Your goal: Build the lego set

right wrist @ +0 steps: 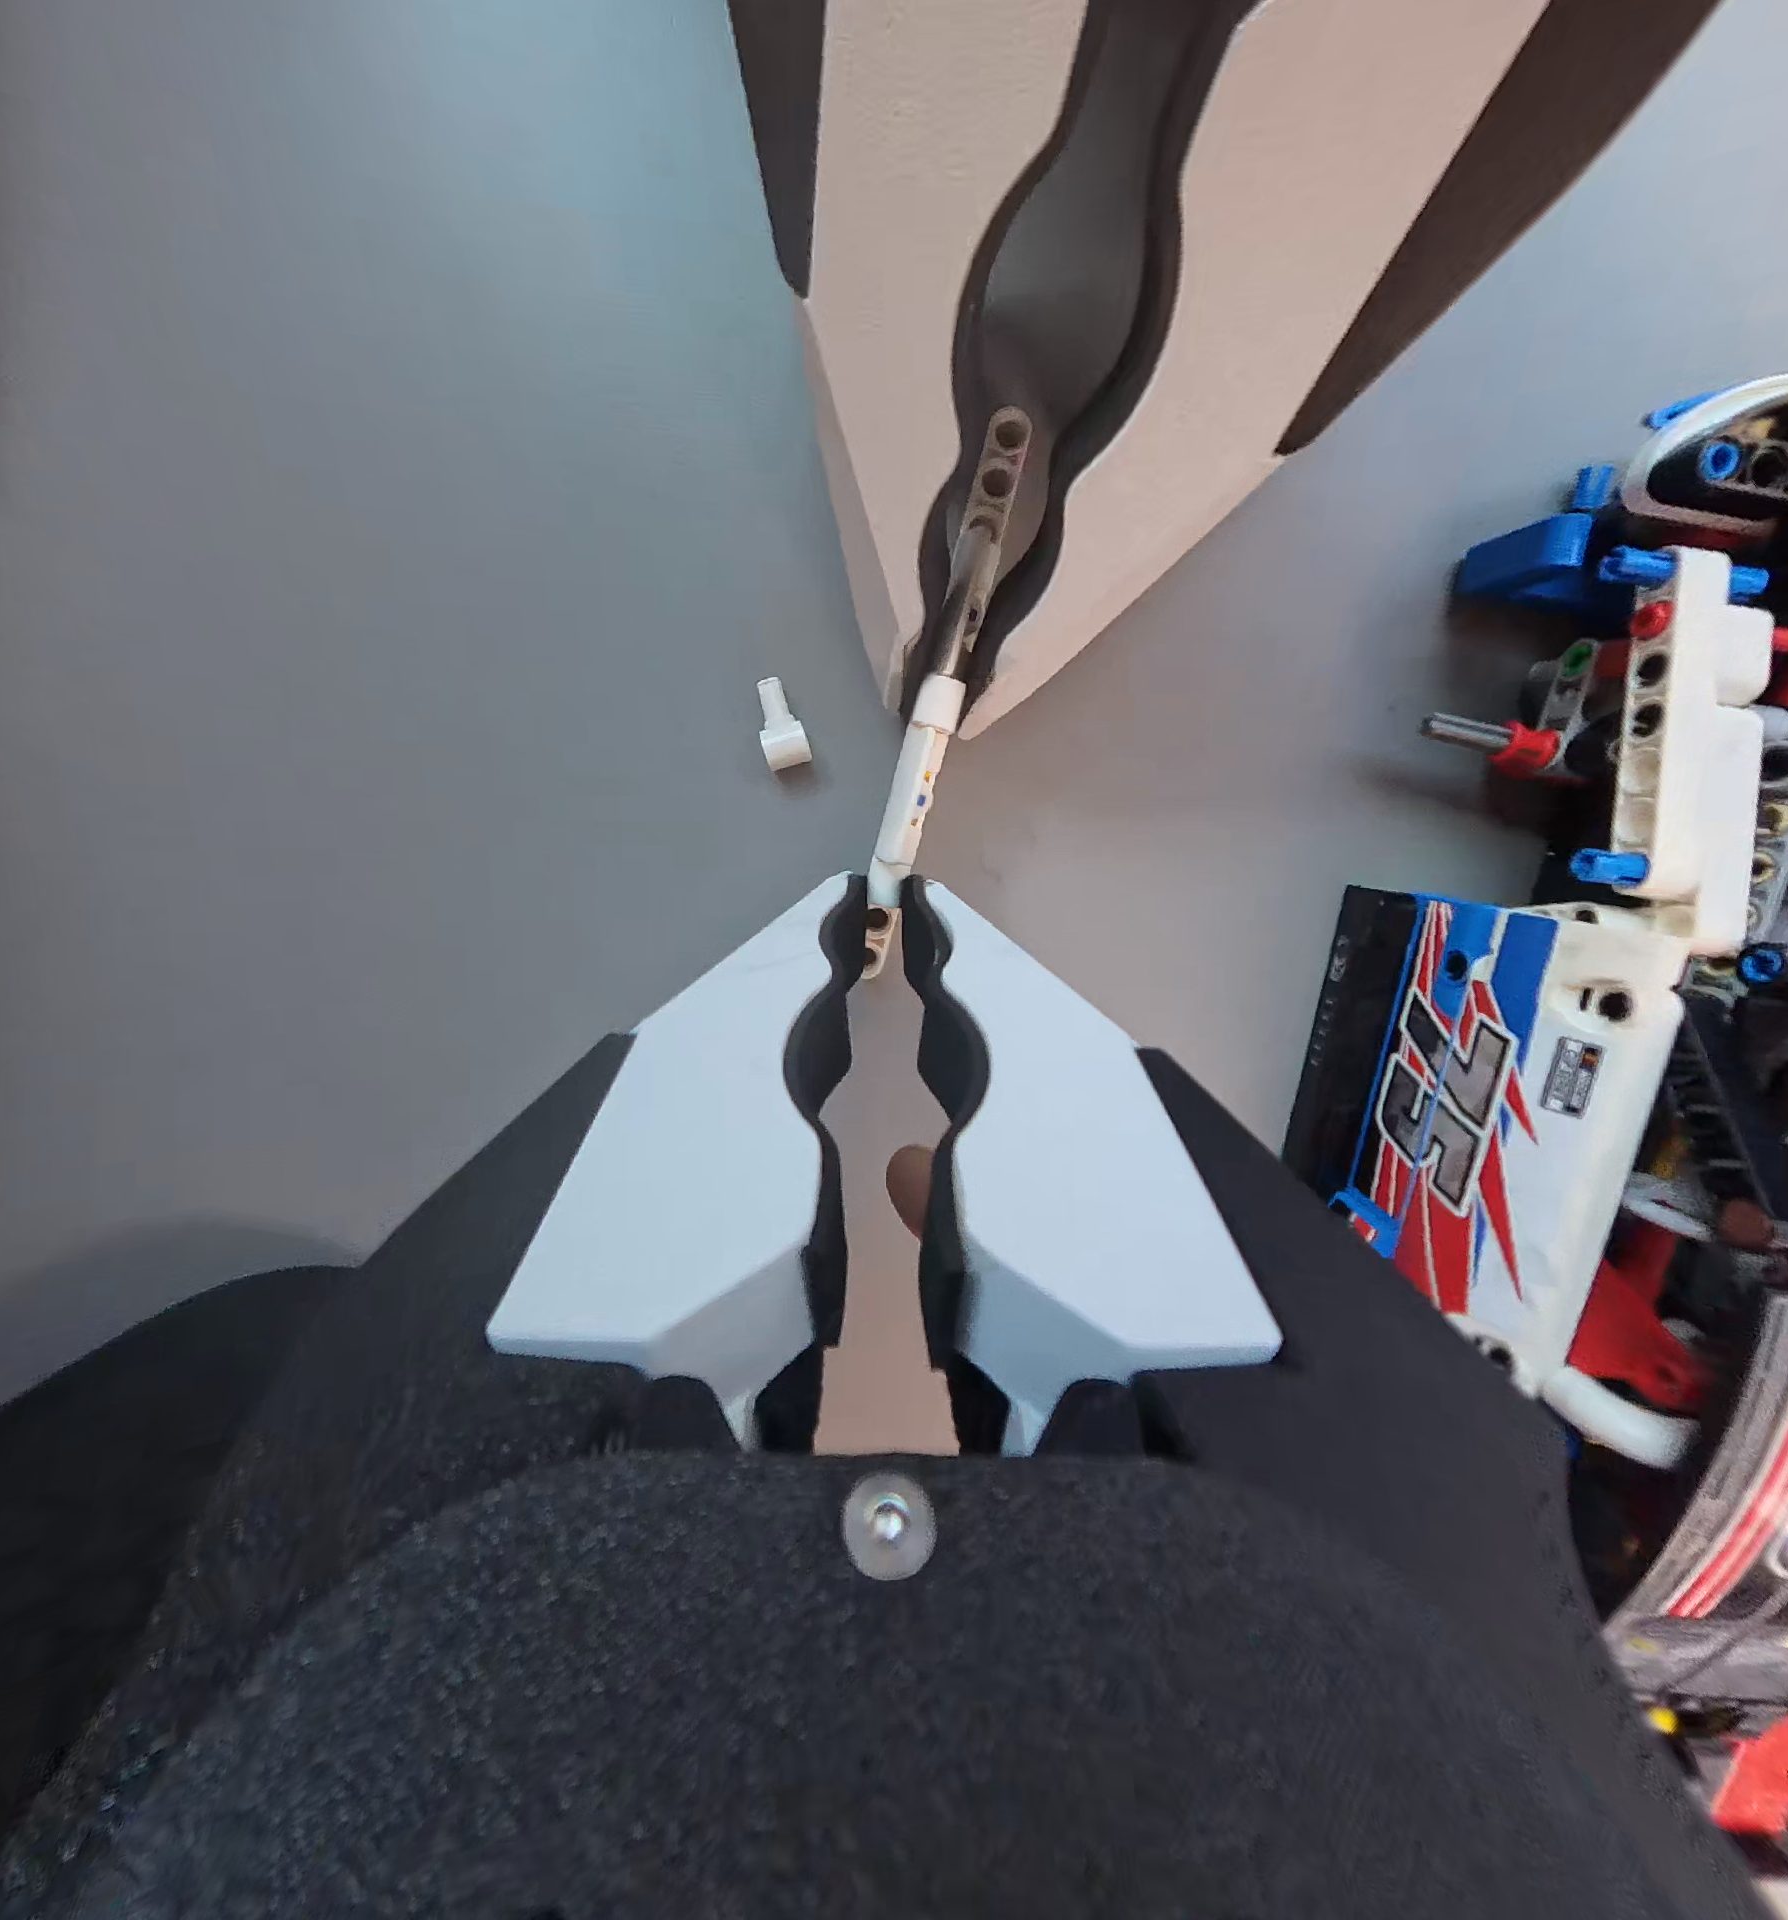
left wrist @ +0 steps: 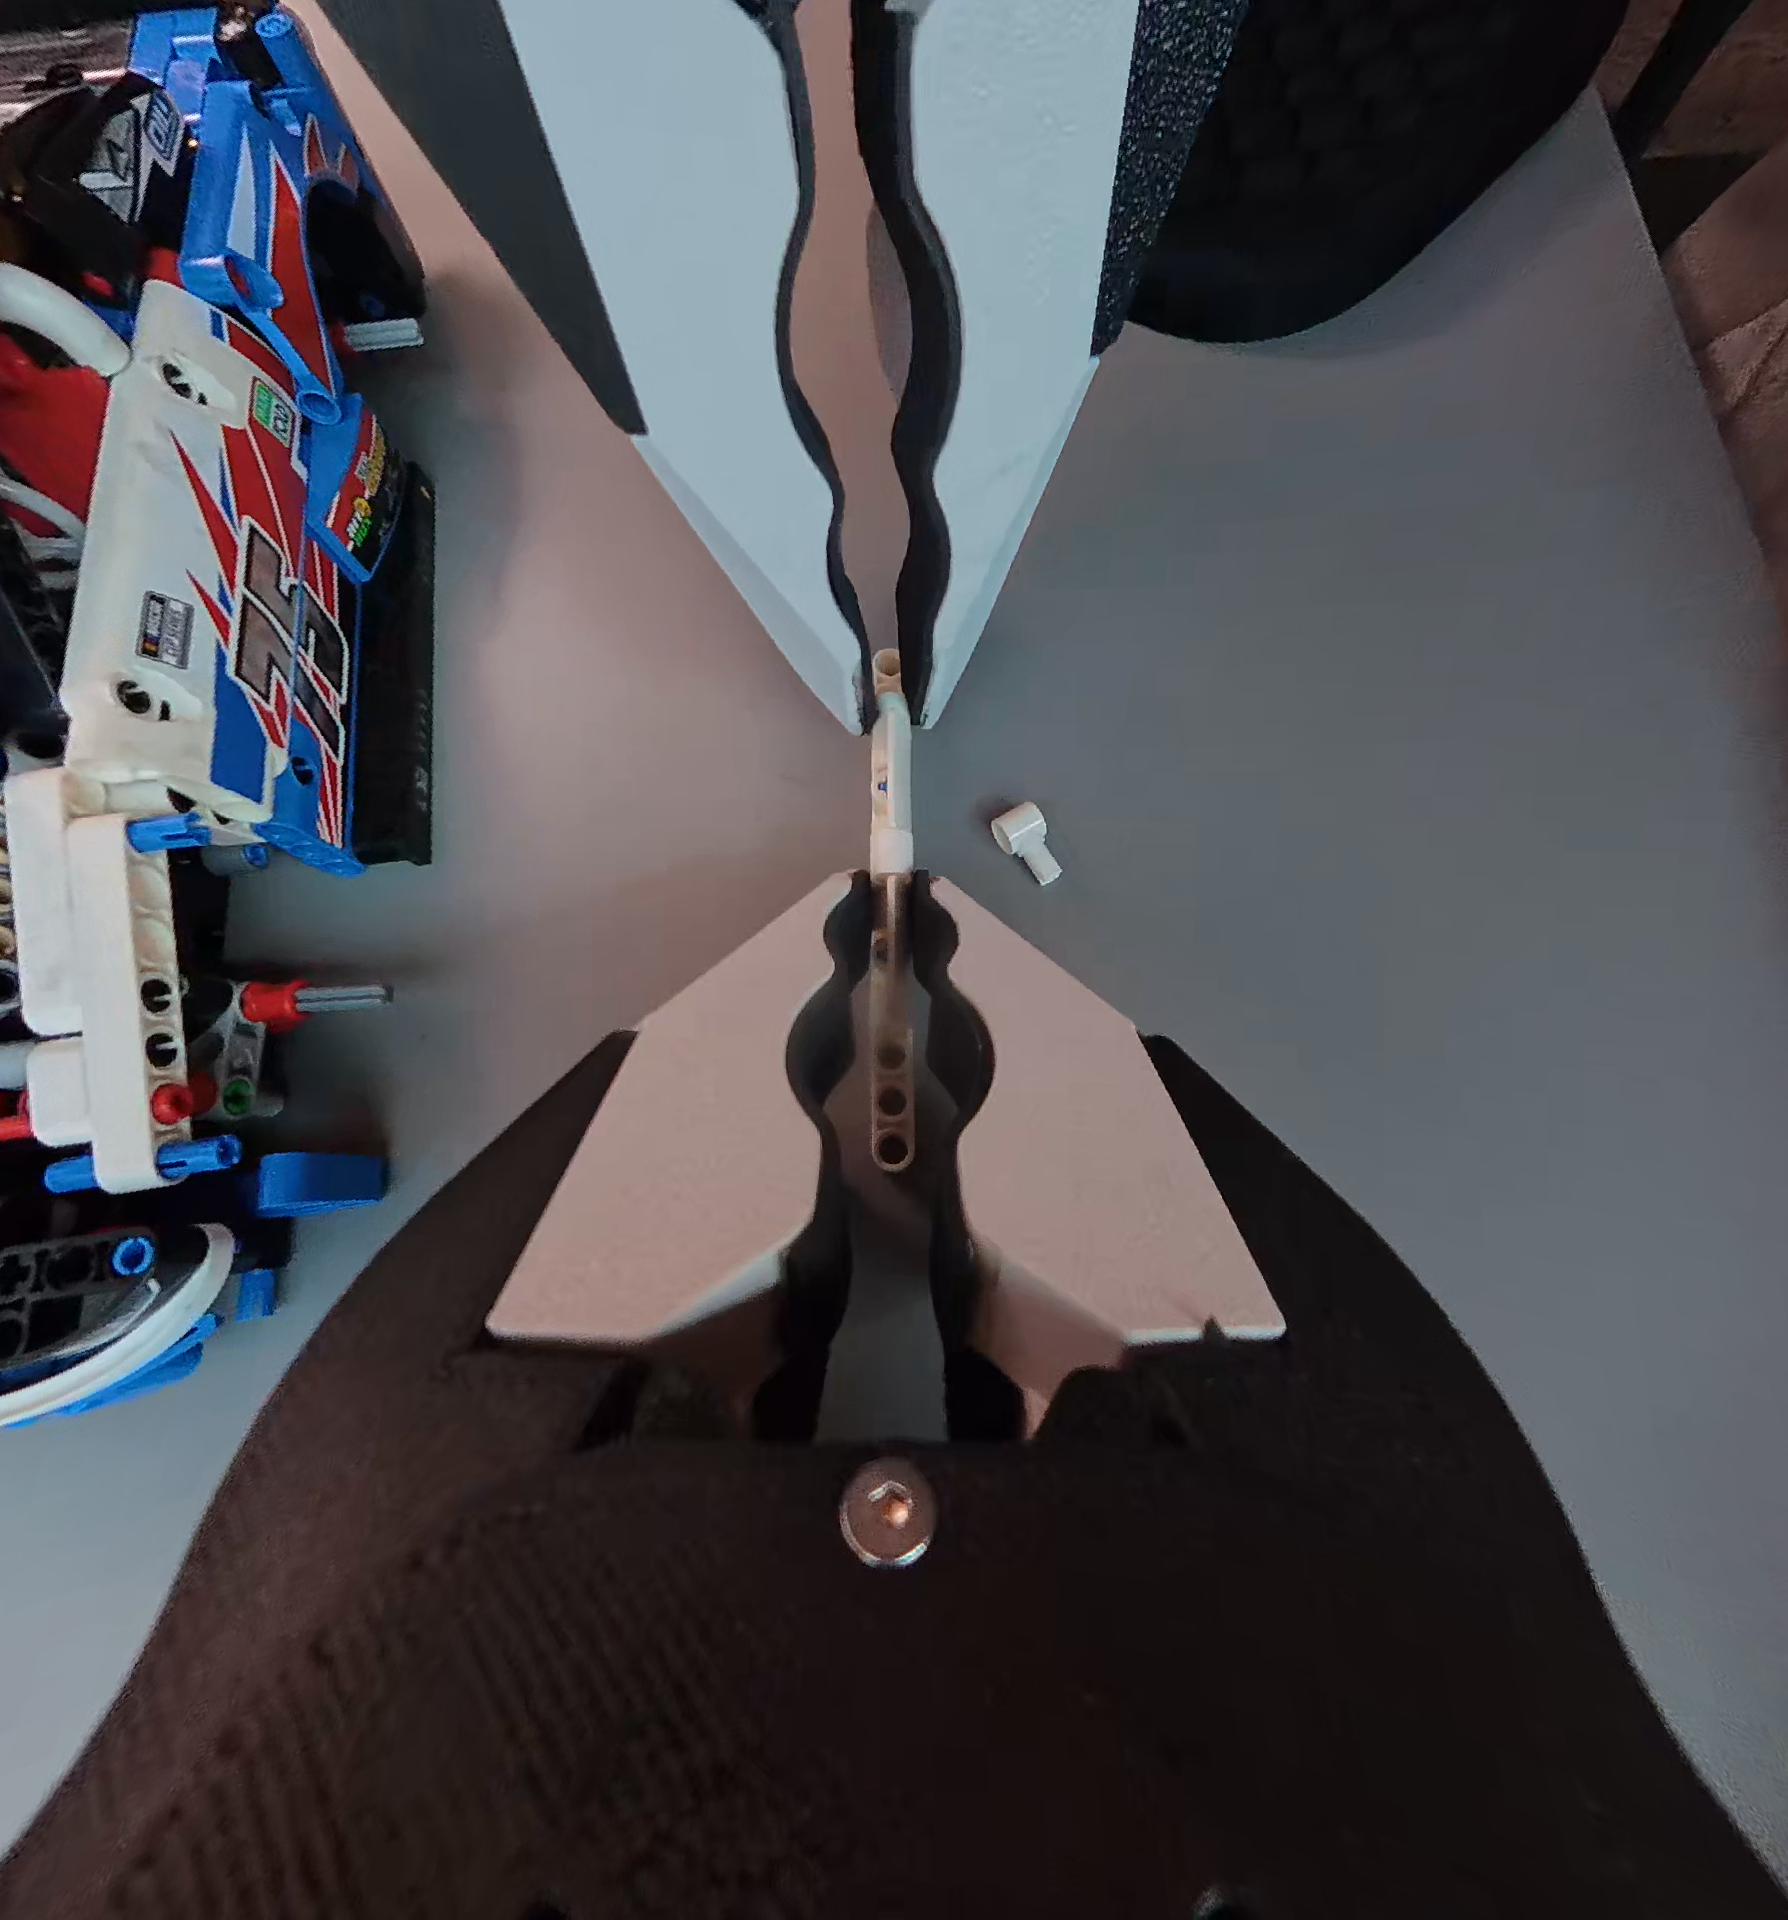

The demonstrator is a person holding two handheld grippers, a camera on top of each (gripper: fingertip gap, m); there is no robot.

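A thin sub-assembly is held in the air between both grippers: a grey holed beam (left wrist: 890, 1049), a white middle piece (left wrist: 890, 790) and a tan connector (left wrist: 887, 670). My left gripper (left wrist: 888, 883), with pinkish fingers, is shut on the grey beam end. My right gripper (right wrist: 882, 885), with pale blue fingers, is shut on the tan connector (right wrist: 877, 935). The grippers face each other tip to tip; the right one (left wrist: 892, 717) comes in from the top of the left wrist view, and the left one (right wrist: 937, 707) from the top of the right wrist view. The white piece (right wrist: 911, 795) spans the gap.
A small loose white connector (left wrist: 1025, 840) (right wrist: 781, 732) lies on the grey table (left wrist: 1389, 727) beside the grippers. A partly built blue, white and red lego car (left wrist: 204, 623) (right wrist: 1596, 1039) stands to one side. The table edge and brown floor (left wrist: 1783, 416) lie at the far right. Left and right tips are no more than a few centimetres apart.
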